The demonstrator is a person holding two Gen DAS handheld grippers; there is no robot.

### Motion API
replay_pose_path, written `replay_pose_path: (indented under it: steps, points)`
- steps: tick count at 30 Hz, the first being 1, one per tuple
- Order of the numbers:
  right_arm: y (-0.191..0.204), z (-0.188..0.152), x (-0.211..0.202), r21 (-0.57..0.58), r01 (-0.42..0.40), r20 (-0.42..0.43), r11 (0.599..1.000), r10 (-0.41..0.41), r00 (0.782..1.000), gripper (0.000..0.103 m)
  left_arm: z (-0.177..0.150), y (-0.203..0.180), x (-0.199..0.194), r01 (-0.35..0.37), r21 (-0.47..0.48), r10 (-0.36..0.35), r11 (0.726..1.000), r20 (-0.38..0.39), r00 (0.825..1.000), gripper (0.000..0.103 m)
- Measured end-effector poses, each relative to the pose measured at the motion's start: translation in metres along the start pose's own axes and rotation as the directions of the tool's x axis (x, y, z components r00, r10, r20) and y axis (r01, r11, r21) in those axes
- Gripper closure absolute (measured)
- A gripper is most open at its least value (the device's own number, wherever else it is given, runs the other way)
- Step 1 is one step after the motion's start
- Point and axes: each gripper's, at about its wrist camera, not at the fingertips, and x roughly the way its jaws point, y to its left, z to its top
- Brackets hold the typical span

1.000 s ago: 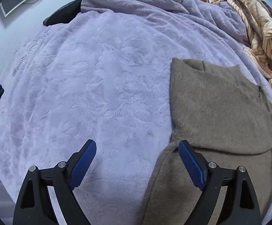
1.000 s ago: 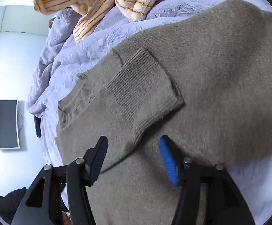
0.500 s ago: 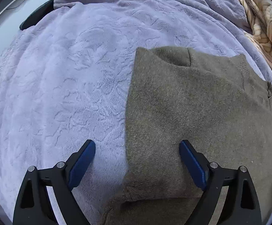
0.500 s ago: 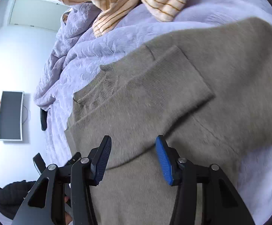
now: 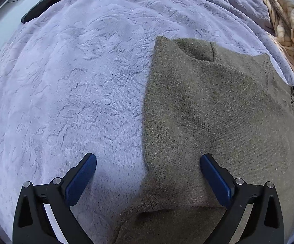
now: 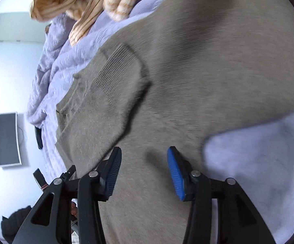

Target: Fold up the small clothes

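Note:
An olive-brown knit sweater (image 5: 218,118) lies flat on a lilac fleece blanket (image 5: 76,93). Its left fold edge runs down the middle of the left wrist view. My left gripper (image 5: 148,174) is open and empty, straddling that edge low over the cloth. In the right wrist view the sweater (image 6: 187,81) fills the frame, with a sleeve and its ribbed cuff (image 6: 116,71) folded across the body. My right gripper (image 6: 144,168) is open and empty just above the sweater, near its lower edge.
A cream and tan striped garment (image 5: 285,24) is heaped at the far right of the blanket; it also shows in the right wrist view (image 6: 82,6). A dark monitor (image 6: 7,138) hangs on the white wall. Bare blanket (image 6: 258,162) lies right of the sweater.
Both grippers have moved over the sweater while staying open. The left one has come closer to the sweater's left edge. The right view is blurred by motion and has shifted toward the lower edge.

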Motion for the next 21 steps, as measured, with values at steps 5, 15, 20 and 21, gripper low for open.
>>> replay_pose_path:
  steps: [5, 15, 20, 21]
  points:
    - [-0.044, 0.001, -0.04, 0.101, 0.002, 0.082, 0.995, -0.01, 0.997, 0.047, 0.0, -0.015, -0.021, 0.031, 0.03, -0.03, 0.999, -0.028, 0.999, 0.001]
    - [-0.132, 0.016, -0.113, 0.306, -0.057, 0.284, 0.95, -0.034, 0.958, 0.046, -0.036, -0.144, -0.059, 0.167, 0.279, -0.147, 0.946, -0.091, 0.985, 0.001]
    - [-0.175, 0.022, -0.147, 0.389, -0.101, 0.388, 0.916, -0.064, 0.919, 0.042, -0.057, -0.242, -0.07, 0.233, 0.423, -0.208, 0.876, -0.106, 0.972, 0.001]
    - [-0.18, 0.023, -0.151, 0.401, -0.11, 0.404, 0.909, -0.068, 0.912, 0.042, -0.061, -0.26, -0.071, 0.243, 0.439, -0.218, 0.865, -0.106, 0.97, 0.001]
